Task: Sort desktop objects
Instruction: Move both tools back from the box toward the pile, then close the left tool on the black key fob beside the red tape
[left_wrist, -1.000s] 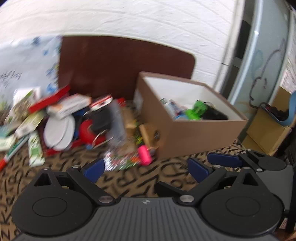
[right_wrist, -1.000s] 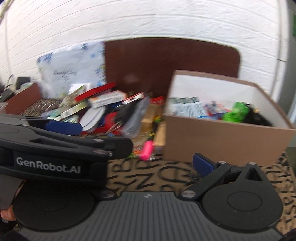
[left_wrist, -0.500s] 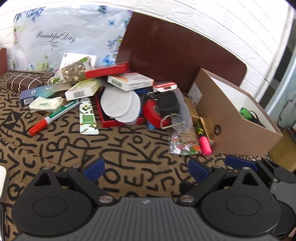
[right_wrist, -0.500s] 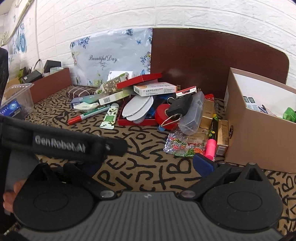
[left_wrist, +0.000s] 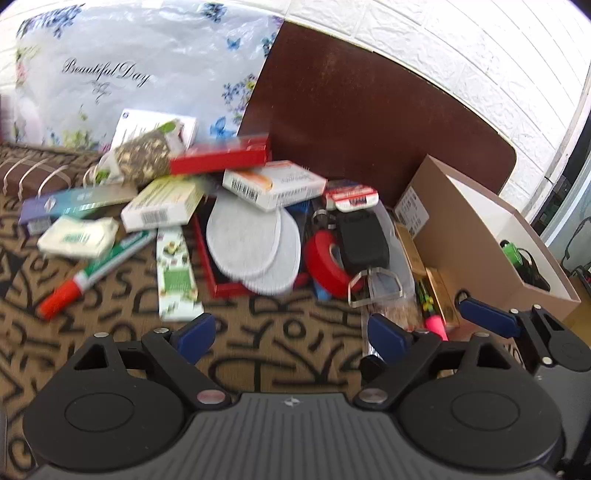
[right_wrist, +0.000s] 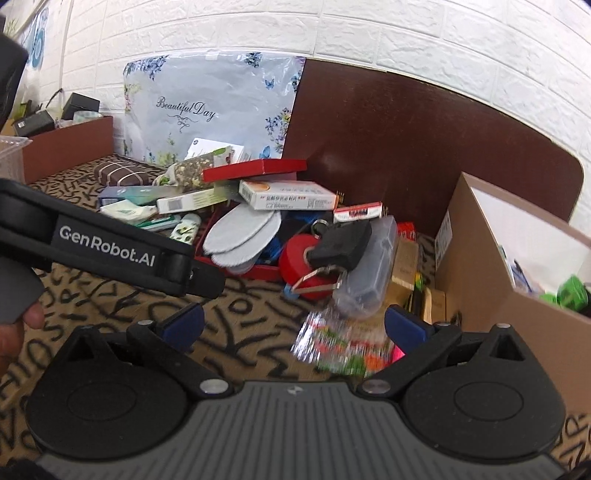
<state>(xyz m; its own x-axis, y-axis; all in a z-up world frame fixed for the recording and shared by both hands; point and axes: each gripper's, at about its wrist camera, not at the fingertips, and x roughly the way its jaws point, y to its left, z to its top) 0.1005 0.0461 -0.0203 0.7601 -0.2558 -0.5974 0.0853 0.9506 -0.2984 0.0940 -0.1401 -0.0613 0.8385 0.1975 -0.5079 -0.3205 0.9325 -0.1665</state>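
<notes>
Judging by looks, the foil snack packet (right_wrist: 340, 343) just ahead of the right gripper (right_wrist: 293, 325), lying flat on the patterned surface (right_wrist: 236, 314), is light, crinkly and slippery; pinching a sealed edge seems safest. Beyond it, the red tape roll (left_wrist: 327, 258) looks stiff and easy to clamp across its rim. Both grippers tilt downward toward the pile. Left gripper (left_wrist: 291, 332) is closing slightly with nothing between its jaws; the right one stands released and empty.

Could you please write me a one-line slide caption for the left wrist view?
Empty left gripper, jaws closing, faces a desktop clutter pile of boxes, red tape roll and marker beside a cardboard box.
</notes>
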